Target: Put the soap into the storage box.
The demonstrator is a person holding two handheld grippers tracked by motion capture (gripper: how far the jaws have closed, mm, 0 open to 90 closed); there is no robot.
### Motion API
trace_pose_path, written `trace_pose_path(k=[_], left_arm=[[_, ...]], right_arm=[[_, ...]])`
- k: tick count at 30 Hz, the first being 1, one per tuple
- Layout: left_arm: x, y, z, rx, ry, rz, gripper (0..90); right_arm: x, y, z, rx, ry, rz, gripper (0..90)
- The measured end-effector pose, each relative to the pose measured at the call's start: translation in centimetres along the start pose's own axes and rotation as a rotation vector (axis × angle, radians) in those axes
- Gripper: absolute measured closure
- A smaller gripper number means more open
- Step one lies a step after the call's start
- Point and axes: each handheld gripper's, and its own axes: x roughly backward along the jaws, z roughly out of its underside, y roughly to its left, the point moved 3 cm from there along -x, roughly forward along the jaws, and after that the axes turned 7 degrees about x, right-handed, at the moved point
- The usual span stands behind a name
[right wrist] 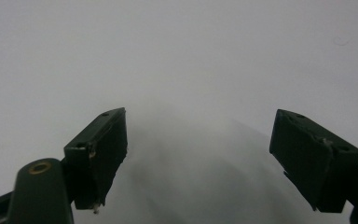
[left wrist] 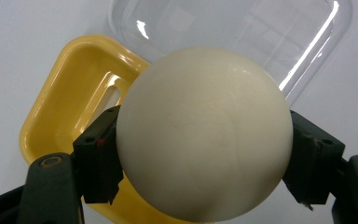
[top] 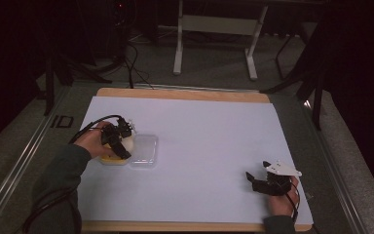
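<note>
1. Dark room surroundings frame a wooden table (top: 185, 94) covered by a white sheet (top: 209, 141); a pale metal frame (top: 219, 29) stands on the grey floor beyond its far edge, and black cables (top: 134, 63) trail across that floor.
2. On the left side of the sheet, the person's left hand (top: 93, 142) holds the left gripper (top: 118, 138) just over a yellow tray (top: 113, 160).
3. In the left gripper view, the left gripper (left wrist: 205, 158) has its jaws clamped on a cream ball (left wrist: 205, 133), one black pad pressing each side of it.
4. The ball (top: 126, 143) hangs above the yellow tray (left wrist: 70, 107), covering part of its near corner; whether it touches the tray cannot be told.
5. A clear plastic lid (left wrist: 242, 32) lies flat on the sheet, touching or slightly overlapping the tray's far edge. In the high view this lid (top: 145, 151) sits just to the right of the tray.
6. Well apart from these, near the right front corner of the sheet, the person's right hand (top: 281, 200) holds the right gripper (top: 256, 179), which carries a grey three-cornered plate on top.
7. In the right gripper view, the right gripper (right wrist: 198, 154) has its jaws spread wide apart with nothing between them, over the bare white sheet (right wrist: 177, 51), where their soft shadow falls.
</note>
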Motion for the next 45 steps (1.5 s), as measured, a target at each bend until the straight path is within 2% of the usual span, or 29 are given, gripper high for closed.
trace_pose_path(k=[13,16,27,31,45], left_arm=[[-0.1,1.2,0.8,0.036,0.020,-0.024,25.5],[-0.2,1.6,1.0,0.058,0.019,-0.029,25.5],[-0.8,2.5,1.3,0.067,0.047,-0.060,25.5],[-1.3,2.7,1.4,0.082,0.050,-0.065,25.4],[-2.7,3.2,1.6,0.096,0.070,-0.041,25.4]], right_arm=[[0.0,0.0,0.0,0.001,0.001,0.001,18.9],[0.0,0.0,0.0,0.001,0.000,0.001,18.9],[0.0,0.1,0.0,0.003,0.001,0.001,18.9],[0.0,0.1,0.0,0.003,0.001,0.001,18.9],[0.0,0.1,0.0,0.002,0.000,0.002,18.9]])
